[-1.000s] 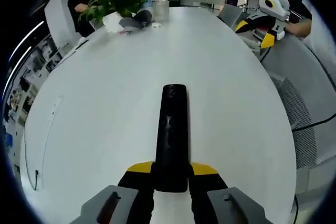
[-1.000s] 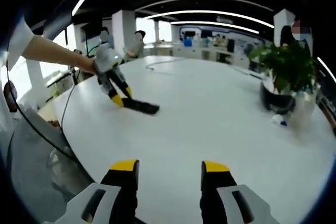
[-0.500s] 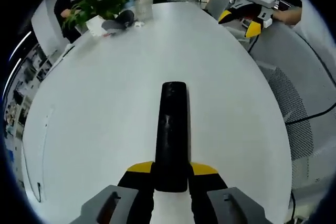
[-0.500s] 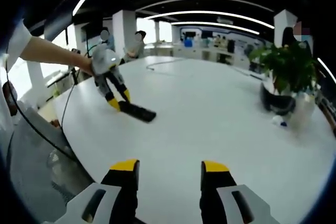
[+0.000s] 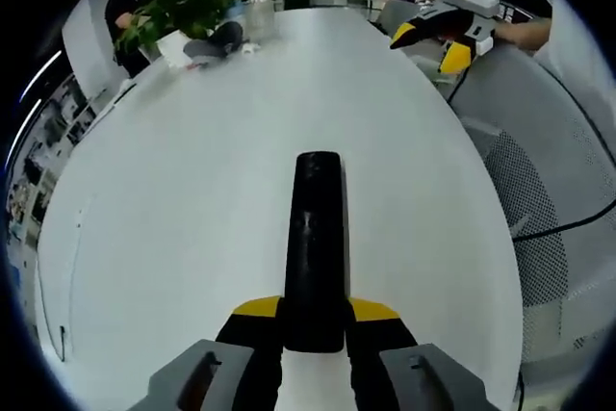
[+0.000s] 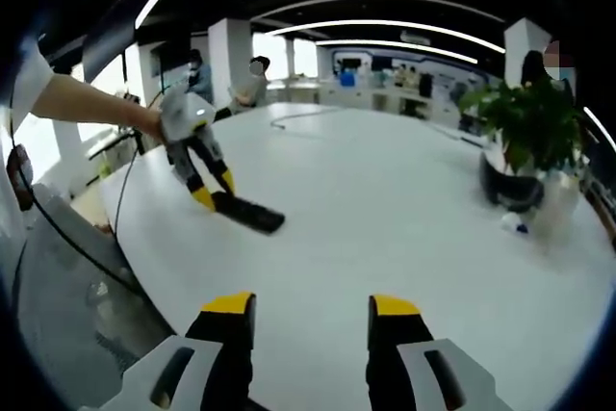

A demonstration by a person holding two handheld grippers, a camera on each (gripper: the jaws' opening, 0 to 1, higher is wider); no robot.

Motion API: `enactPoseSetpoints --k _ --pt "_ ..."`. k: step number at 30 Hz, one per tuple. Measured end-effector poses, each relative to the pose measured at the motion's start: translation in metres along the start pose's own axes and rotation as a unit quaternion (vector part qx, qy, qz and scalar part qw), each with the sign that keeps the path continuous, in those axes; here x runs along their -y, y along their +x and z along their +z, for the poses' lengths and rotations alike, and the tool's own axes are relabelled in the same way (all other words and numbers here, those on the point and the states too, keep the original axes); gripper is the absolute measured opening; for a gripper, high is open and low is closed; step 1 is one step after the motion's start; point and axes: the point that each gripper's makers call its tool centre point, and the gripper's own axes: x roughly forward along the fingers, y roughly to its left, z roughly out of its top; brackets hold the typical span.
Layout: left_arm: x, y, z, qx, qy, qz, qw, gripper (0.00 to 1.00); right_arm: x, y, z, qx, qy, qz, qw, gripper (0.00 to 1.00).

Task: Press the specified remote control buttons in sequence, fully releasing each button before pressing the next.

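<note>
A long black remote control (image 5: pixel 313 247) points away from me in the left gripper view, its near end clamped between the yellow-tipped jaws of my left gripper (image 5: pixel 314 311). In the right gripper view the same remote (image 6: pixel 248 214) is held low over the white table (image 6: pixel 385 218), with the left gripper (image 6: pixel 197 166) shut on its end. My right gripper (image 6: pixel 313 307) stands open above the table's near edge, nothing between its fingers. It also appears at the far right of the left gripper view, right gripper (image 5: pixel 433 31), held by a hand.
A potted plant (image 6: pixel 525 132) and a clear cup (image 6: pixel 553 209) stand at the table's right side. Papers and a dark object (image 5: pixel 207 43) lie near the plant. A mesh chair (image 5: pixel 549 228) and a cable hug the table's edge. People stand in the background.
The left gripper with the remote has sunk slightly lower and tilted towards the table. The right gripper has held almost still.
</note>
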Motion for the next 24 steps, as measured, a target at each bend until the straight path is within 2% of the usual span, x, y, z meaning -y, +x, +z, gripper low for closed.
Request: enactPoseSetpoints --k 24 --pt "0.029 0.002 0.006 0.007 0.004 -0.003 1.0000 0.24 -0.002 0.000 0.002 0.001 -0.002 0.008 1.0000 0.43"
